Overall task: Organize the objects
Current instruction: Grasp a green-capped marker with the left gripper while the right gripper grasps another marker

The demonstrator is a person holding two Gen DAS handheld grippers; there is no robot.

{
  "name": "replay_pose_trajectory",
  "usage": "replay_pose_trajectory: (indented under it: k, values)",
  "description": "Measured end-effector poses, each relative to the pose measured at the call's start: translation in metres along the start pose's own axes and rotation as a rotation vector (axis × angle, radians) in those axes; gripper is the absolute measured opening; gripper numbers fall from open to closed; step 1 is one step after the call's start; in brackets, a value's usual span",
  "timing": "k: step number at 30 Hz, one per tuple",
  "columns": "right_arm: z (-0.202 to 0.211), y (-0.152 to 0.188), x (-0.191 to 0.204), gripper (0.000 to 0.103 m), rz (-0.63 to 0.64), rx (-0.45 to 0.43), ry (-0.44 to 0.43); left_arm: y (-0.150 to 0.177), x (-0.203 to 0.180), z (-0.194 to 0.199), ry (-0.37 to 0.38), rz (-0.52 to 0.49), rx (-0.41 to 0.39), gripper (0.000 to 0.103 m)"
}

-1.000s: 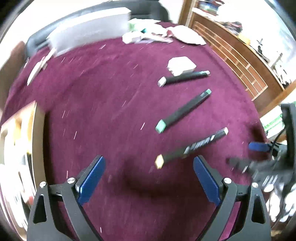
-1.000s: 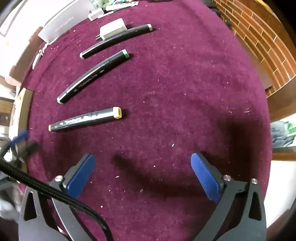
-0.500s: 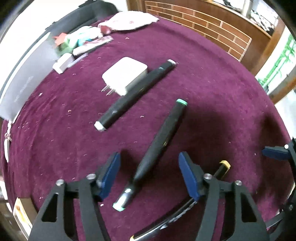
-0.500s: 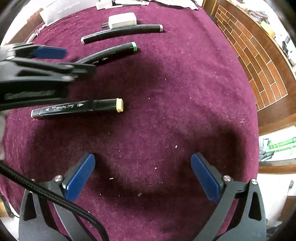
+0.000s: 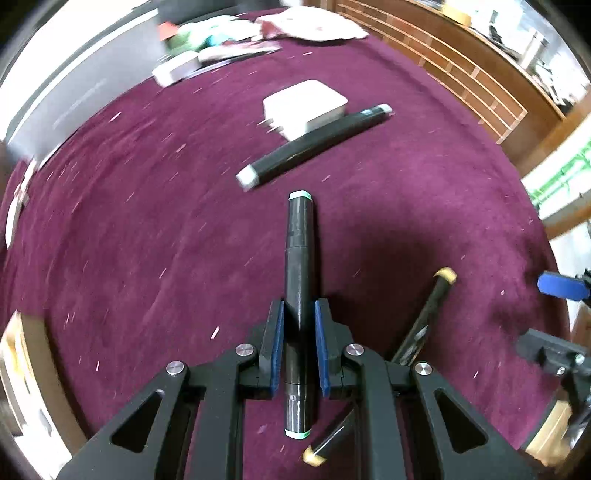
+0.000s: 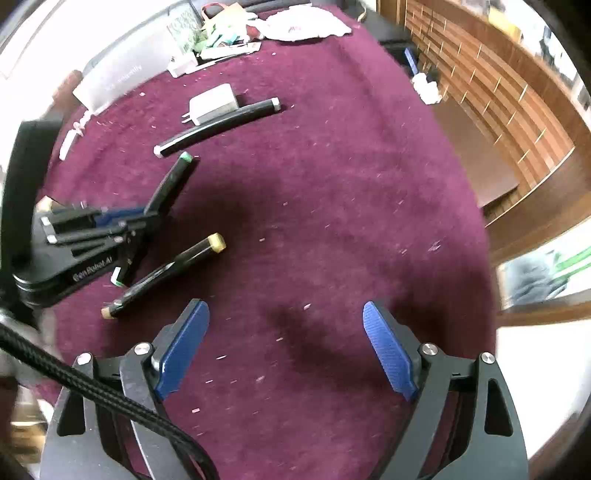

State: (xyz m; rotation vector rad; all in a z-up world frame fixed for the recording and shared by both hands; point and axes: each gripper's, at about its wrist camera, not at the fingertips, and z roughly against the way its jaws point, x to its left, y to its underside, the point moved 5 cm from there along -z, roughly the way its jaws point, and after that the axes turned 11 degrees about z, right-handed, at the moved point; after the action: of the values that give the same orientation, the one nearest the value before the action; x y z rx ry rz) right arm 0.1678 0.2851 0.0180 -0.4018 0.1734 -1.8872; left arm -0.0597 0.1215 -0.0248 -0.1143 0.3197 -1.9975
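Note:
Three black markers are on a dark red cloth [image 5: 147,240]. My left gripper [image 5: 299,314] is shut on the green-capped marker [image 5: 299,251], its blue pads pressing the barrel's middle; from the right wrist view the same gripper [image 6: 122,218] holds that green-capped marker [image 6: 171,181] with its far end tilted up. The yellow-capped marker [image 5: 428,317] lies just right of it, and shows as the yellow-capped marker [image 6: 166,273] near my right gripper [image 6: 284,347], which is open over bare cloth. The grey-capped marker [image 5: 314,144] lies farther back against a white charger [image 5: 304,107].
A grey flat box [image 6: 118,77] and a pile of papers and packets [image 6: 229,33] sit at the cloth's far edge. Wooden slatted furniture [image 6: 498,92] lines the right side. A wooden tray edge [image 5: 22,362] shows at the left.
My left gripper moved over the green-capped marker and shut on it, lifting its far end. The right gripper rose a little and stayed open.

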Motion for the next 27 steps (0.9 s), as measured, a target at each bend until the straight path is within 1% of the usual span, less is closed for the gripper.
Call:
replay_pose_trajectory:
  k: [1, 2, 4, 5, 6, 8, 9, 11, 13, 15, 18, 20, 22, 25, 27]
  values:
    - [-0.009, -0.008, 0.01, 0.087, -0.011, 0.015, -0.034, 0.004, 0.004, 0.002, -0.004, 0.015, 0.001, 0.013]
    - [-0.01, -0.005, 0.017, 0.087, -0.015, 0.023, -0.056, 0.009, 0.006, 0.004, -0.008, 0.026, 0.0, 0.013]
    - [-0.026, -0.015, 0.041, 0.087, -0.022, 0.044, -0.1, 0.016, 0.006, 0.006, -0.018, 0.017, -0.014, 0.014]
    - [-0.031, -0.021, 0.047, 0.087, -0.024, 0.053, -0.118, 0.017, 0.005, 0.007, -0.025, 0.012, -0.02, 0.015]
    - [-0.034, -0.02, 0.053, 0.087, -0.03, 0.063, -0.144, 0.017, 0.004, 0.006, -0.032, 0.014, -0.022, 0.015]
    - [-0.036, -0.02, 0.058, 0.087, -0.04, 0.068, -0.166, 0.015, 0.003, 0.006, -0.037, 0.029, -0.028, 0.017]
    - [-0.039, -0.021, 0.062, 0.086, -0.049, 0.072, -0.177, 0.015, 0.003, 0.006, -0.037, 0.033, -0.035, 0.019]
    - [-0.044, -0.025, 0.068, 0.079, -0.073, 0.08, -0.198, 0.017, 0.002, 0.007, -0.03, 0.033, -0.056, 0.02]
    - [-0.046, -0.026, 0.073, 0.078, -0.104, 0.094, -0.221, 0.021, 0.003, 0.007, -0.019, 0.001, -0.065, 0.019]
    - [-0.047, -0.026, 0.078, 0.077, -0.12, 0.104, -0.217, 0.026, 0.01, 0.01, -0.003, -0.007, -0.059, 0.011]
    - [-0.05, -0.029, 0.085, 0.077, -0.14, 0.124, -0.19, 0.037, 0.029, 0.015, -0.007, 0.013, -0.041, 0.011]
    - [-0.053, -0.03, 0.088, 0.077, -0.174, 0.128, -0.195, 0.046, 0.046, 0.019, -0.015, 0.033, -0.032, 0.011]
    - [-0.058, -0.033, 0.093, 0.077, -0.202, 0.13, -0.195, 0.057, 0.063, 0.023, 0.0, 0.067, -0.027, 0.011]
    - [-0.07, -0.042, 0.102, 0.076, -0.235, 0.137, -0.179, 0.066, 0.072, 0.026, 0.009, 0.079, -0.031, 0.011]
    - [-0.079, -0.049, 0.108, 0.076, -0.26, 0.144, -0.15, 0.069, 0.073, 0.028, 0.015, 0.084, -0.038, 0.011]
